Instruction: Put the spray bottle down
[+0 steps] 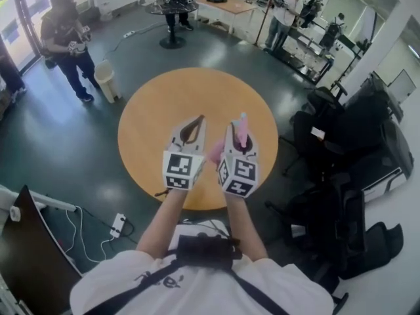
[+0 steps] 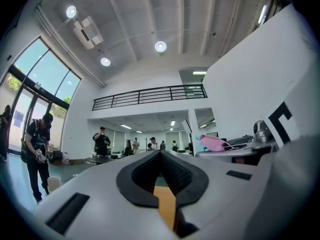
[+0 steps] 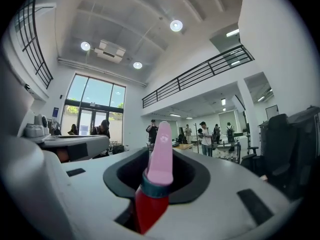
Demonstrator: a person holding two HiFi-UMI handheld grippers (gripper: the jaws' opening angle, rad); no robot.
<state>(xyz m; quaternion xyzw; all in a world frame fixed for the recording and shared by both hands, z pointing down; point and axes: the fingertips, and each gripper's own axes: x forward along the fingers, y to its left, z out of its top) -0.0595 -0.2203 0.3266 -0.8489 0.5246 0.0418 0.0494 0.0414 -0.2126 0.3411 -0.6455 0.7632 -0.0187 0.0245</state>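
In the head view both grippers hover side by side over the near half of a round wooden table [image 1: 157, 110]. My right gripper [image 1: 240, 128] is shut on the spray bottle [image 1: 241, 127], whose pink spray head sticks out past the fingertips. In the right gripper view the bottle [image 3: 160, 156] stands upright between the jaws of the right gripper [image 3: 159, 184], with a red body, a grey collar and a pink top. My left gripper [image 1: 199, 119] is shut with nothing in it, and its tips meet in the left gripper view [image 2: 160, 153]. There the pink spray head [image 2: 214, 143] shows at the right.
Dark office chairs and bags [image 1: 354, 143] crowd the table's right side. A pale bin [image 1: 105, 81] stands on the floor at the far left, near a standing person [image 1: 65, 38]. A power strip [image 1: 118, 225] with cables lies near my feet. More people and tables [image 1: 230, 5] are at the back.
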